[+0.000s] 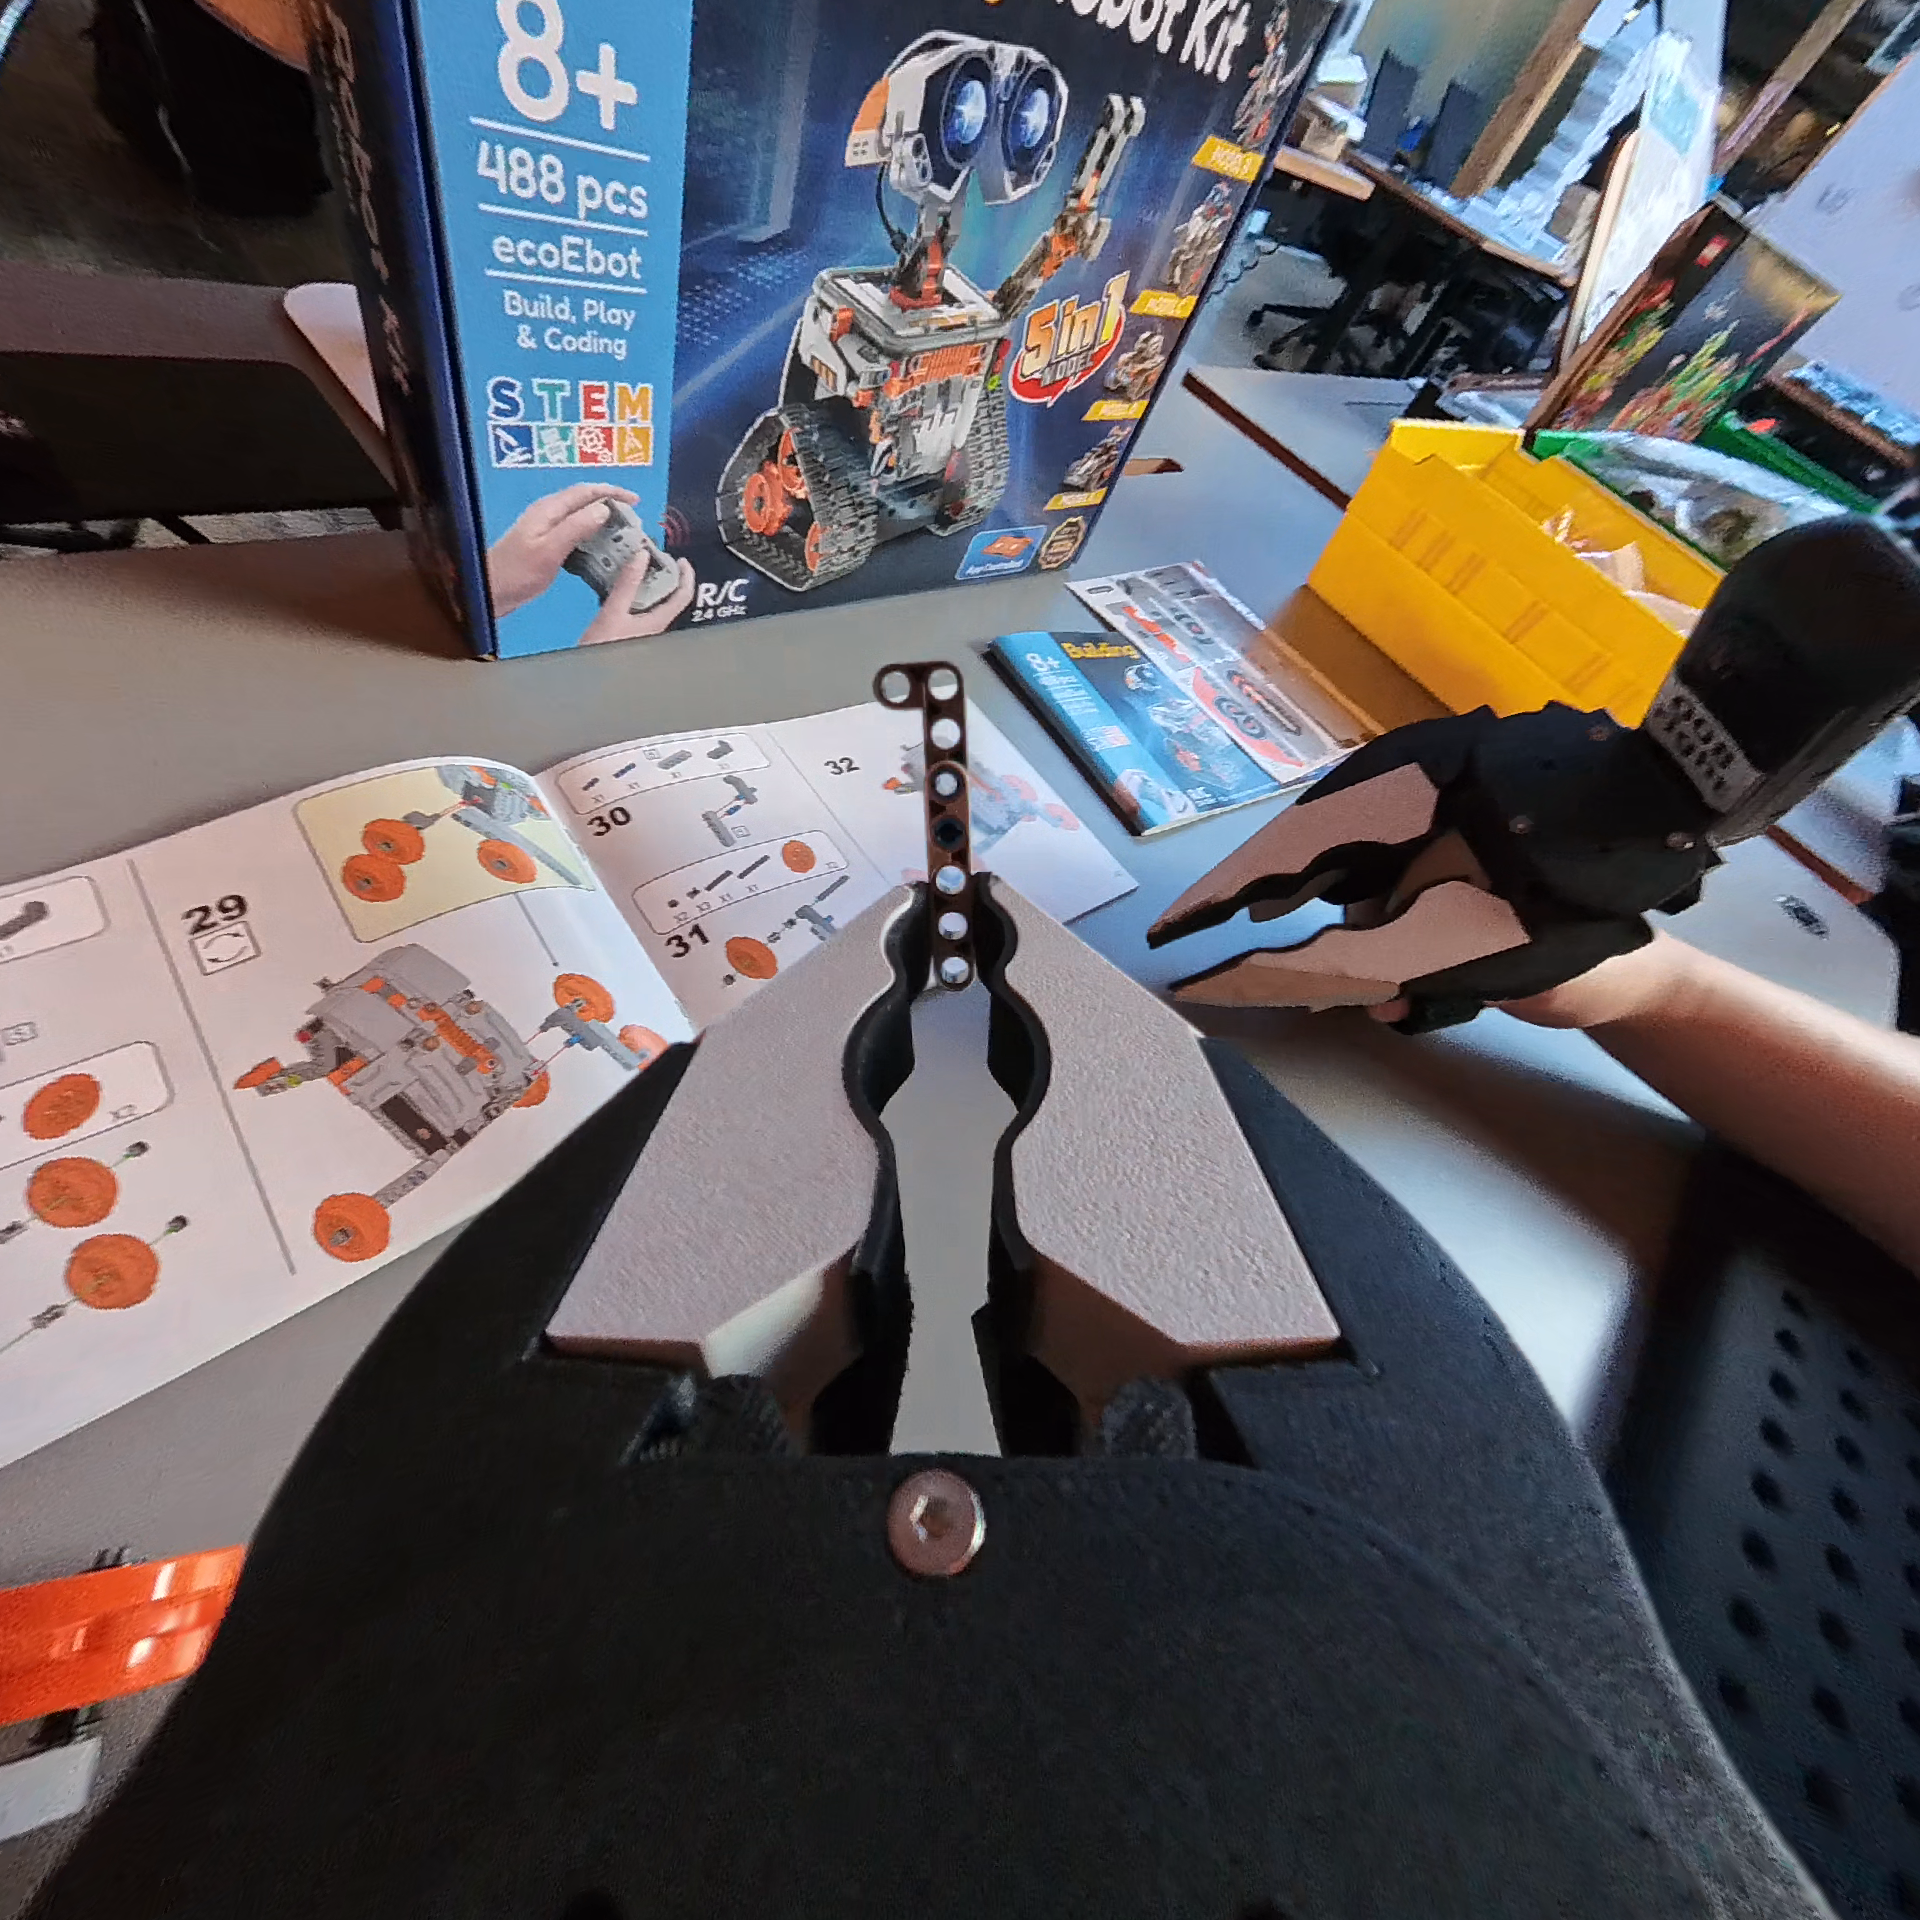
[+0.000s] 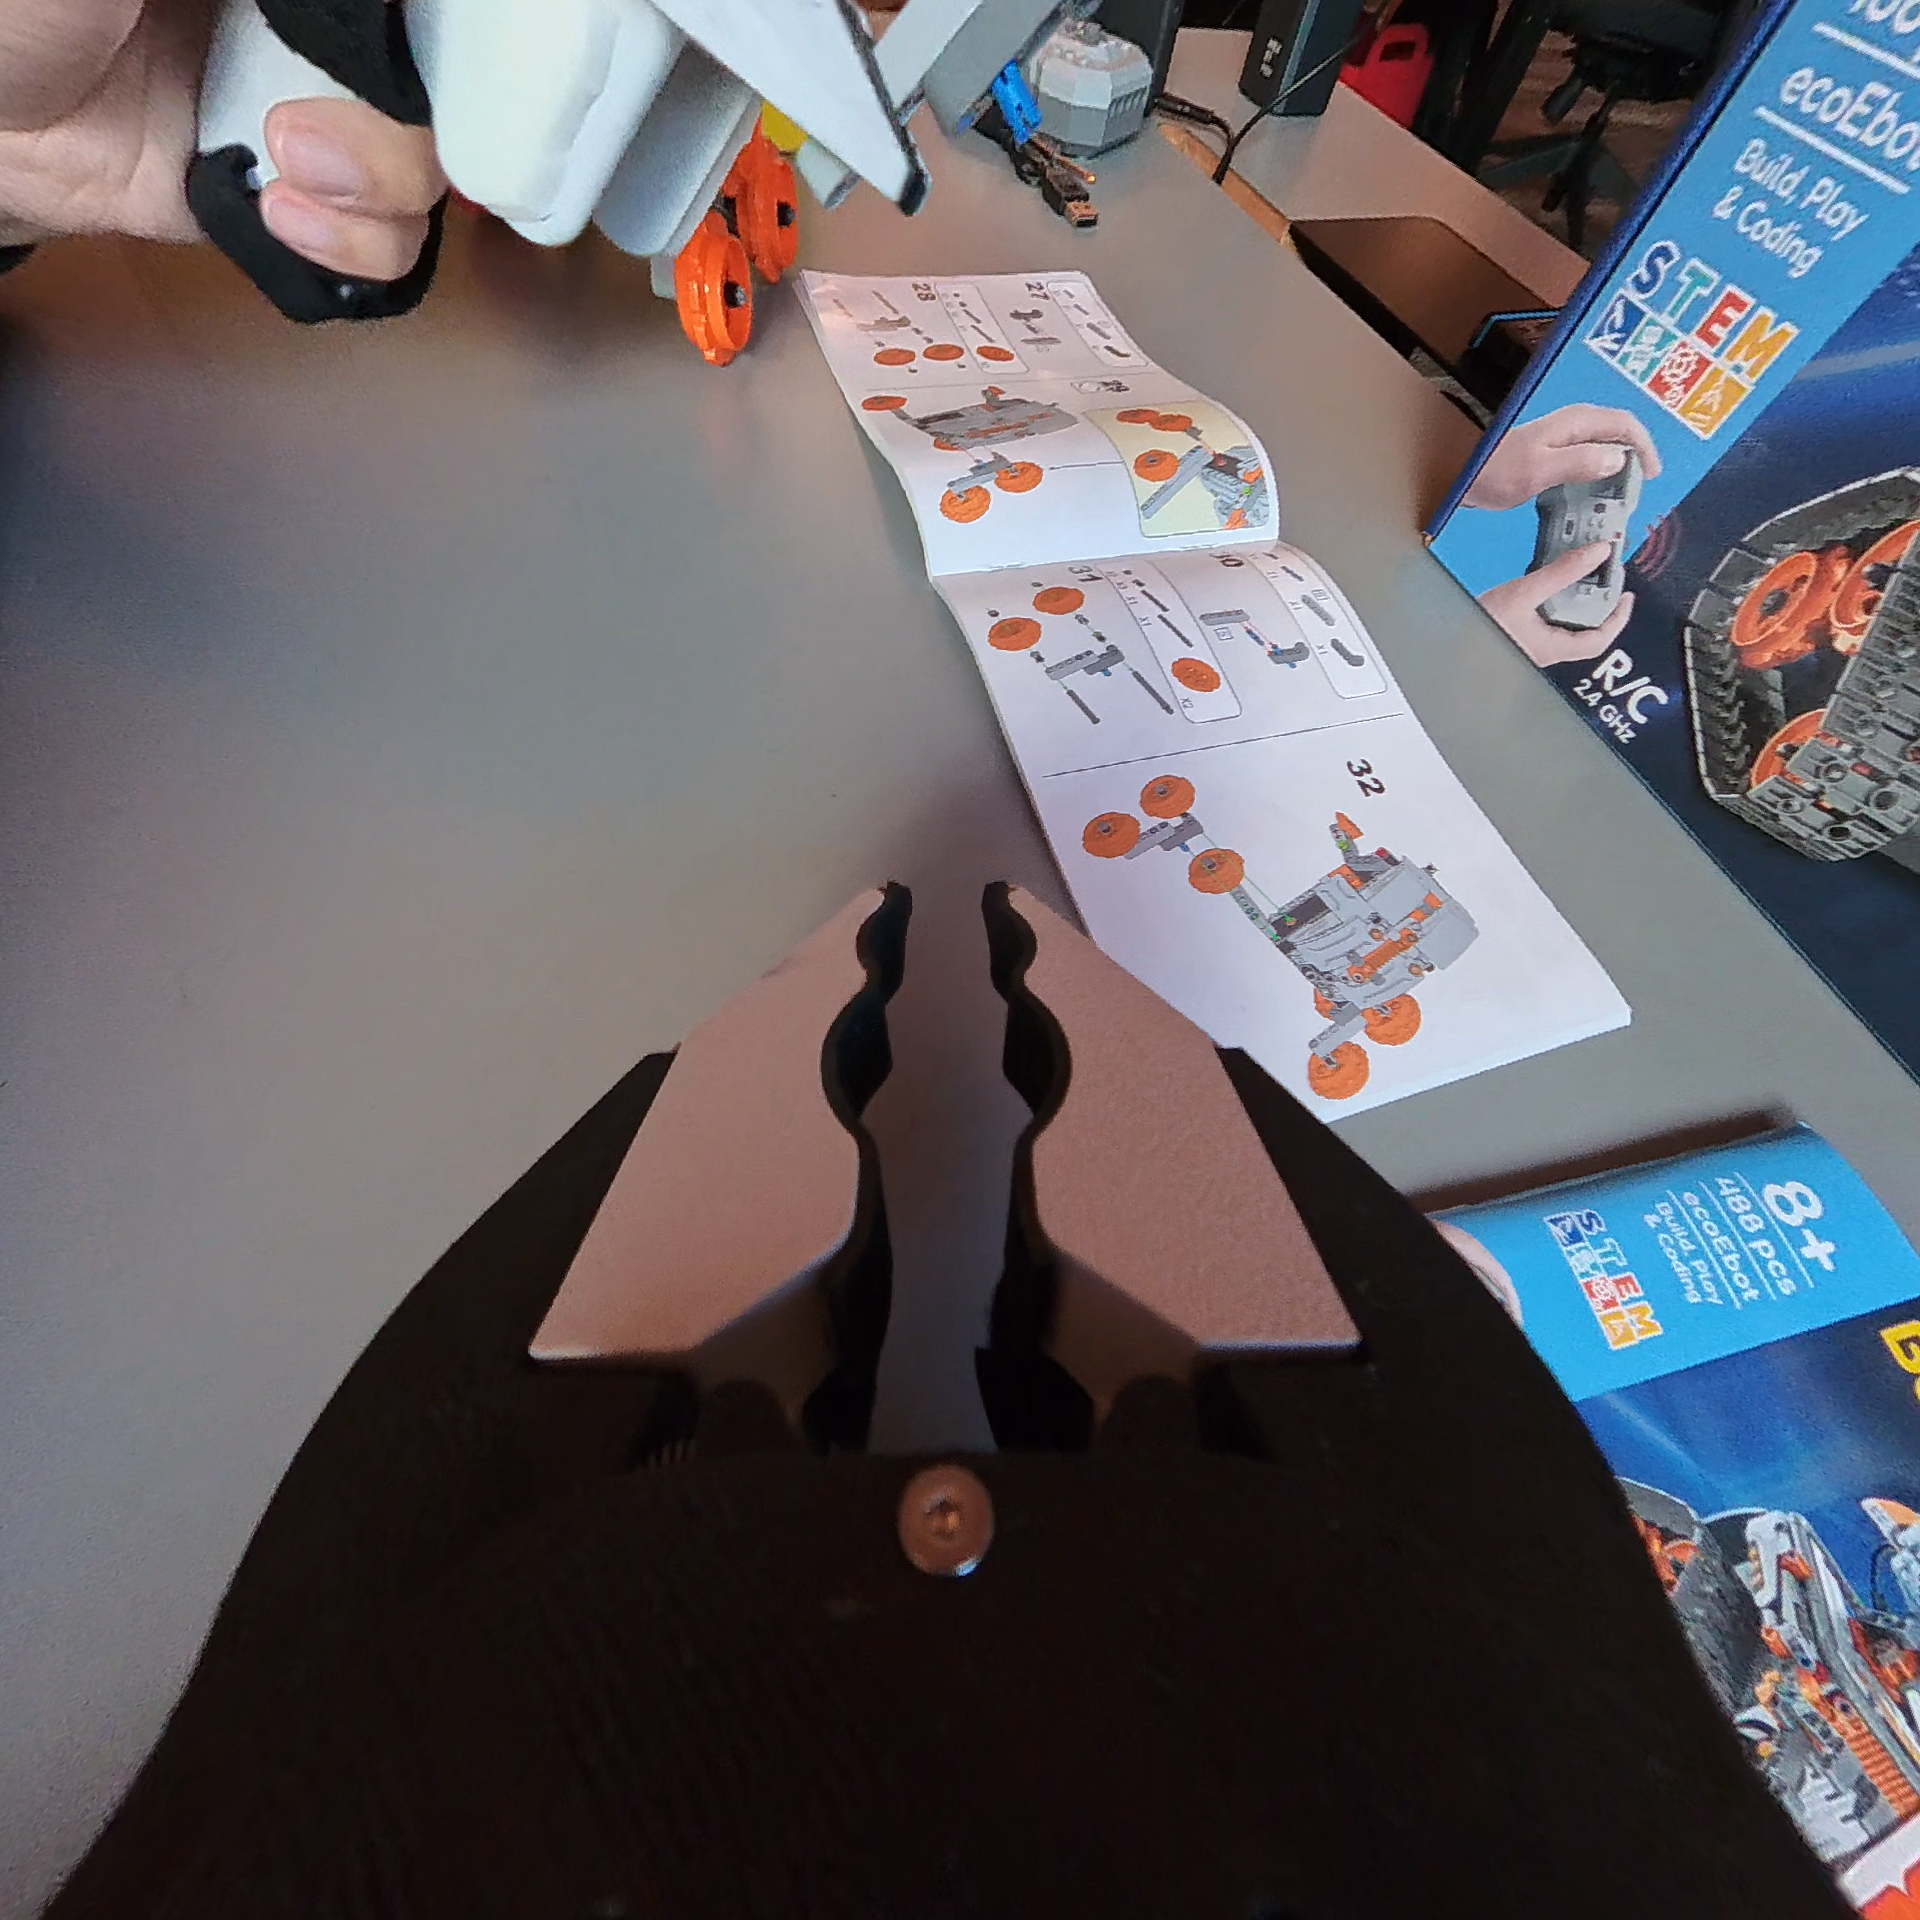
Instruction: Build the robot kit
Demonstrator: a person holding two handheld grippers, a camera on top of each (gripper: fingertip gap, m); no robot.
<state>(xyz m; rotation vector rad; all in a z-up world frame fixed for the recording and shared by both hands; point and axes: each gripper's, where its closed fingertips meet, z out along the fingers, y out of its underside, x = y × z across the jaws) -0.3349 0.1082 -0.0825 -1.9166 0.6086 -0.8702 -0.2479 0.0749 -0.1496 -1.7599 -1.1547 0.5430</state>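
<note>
My left claw [image 1: 948,914] is pinching a dark holed beam [image 1: 943,821] right at the fingertips, so the beam sticks up and away from me over the open instruction booklet [image 1: 416,997]. Only the bottom couple of holes sit between the pads, which honestly feels sketchy: any twist or bump and I reckon it pivots or pops out onto the grey table [image 2: 416,675]. My right claw [image 2: 943,904] is parted a little at the tips with nothing in it, hovering low beside the booklet's near edge. Further out there's the closed blue booklet [image 2: 1704,1309], the big kit box [image 1: 831,312], a yellow bin [image 1: 1475,561], and the half-built orange-wheeled model [image 2: 738,249] tucked under my left hand [image 2: 156,125], easy to knock.
</note>
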